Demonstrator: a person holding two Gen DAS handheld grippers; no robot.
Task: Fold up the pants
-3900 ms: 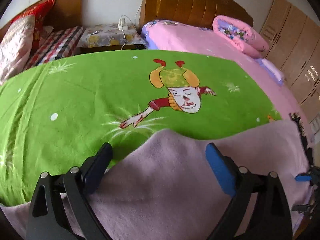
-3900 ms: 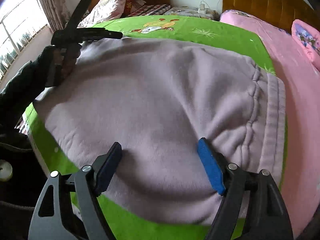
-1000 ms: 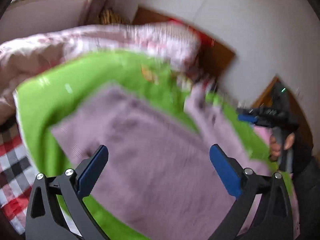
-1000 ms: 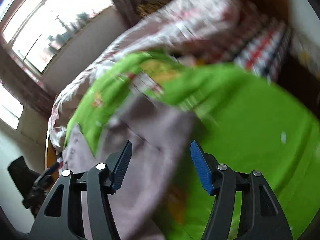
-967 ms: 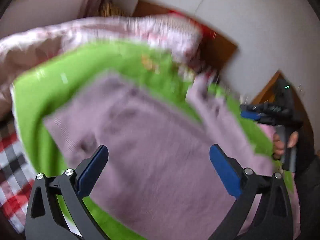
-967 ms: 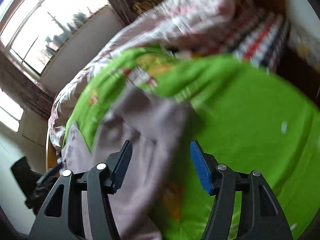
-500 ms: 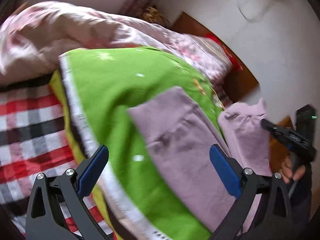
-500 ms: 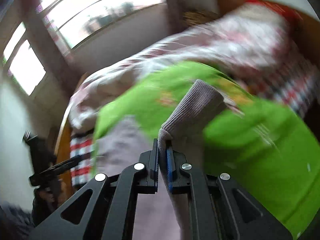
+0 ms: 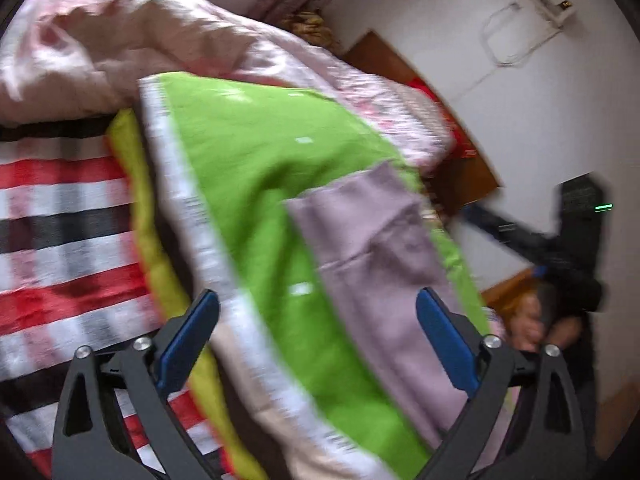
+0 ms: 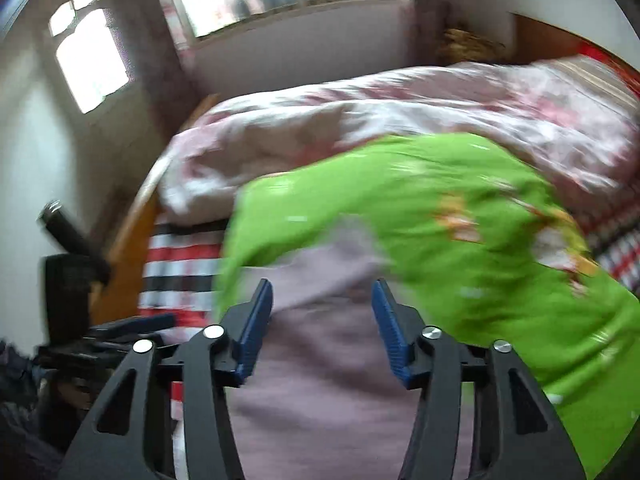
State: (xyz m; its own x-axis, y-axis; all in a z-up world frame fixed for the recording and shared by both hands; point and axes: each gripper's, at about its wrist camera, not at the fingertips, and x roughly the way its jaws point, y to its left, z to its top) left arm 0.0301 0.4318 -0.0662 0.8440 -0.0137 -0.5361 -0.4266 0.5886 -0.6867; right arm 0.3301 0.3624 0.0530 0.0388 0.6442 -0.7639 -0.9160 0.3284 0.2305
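Pants: mauve fleece, lying on green blanket, near blanket's white-bordered edge; both views blurred.
Left gripper: jaws wide, closing slightly, nothing between pads; pants ahead, toward its right finger, blanket edge under gap.
Right gripper: jaws half apart, opening; pants directly beneath and between fingers, pads clear of cloth.
Checked bedding: beside blanket edge.
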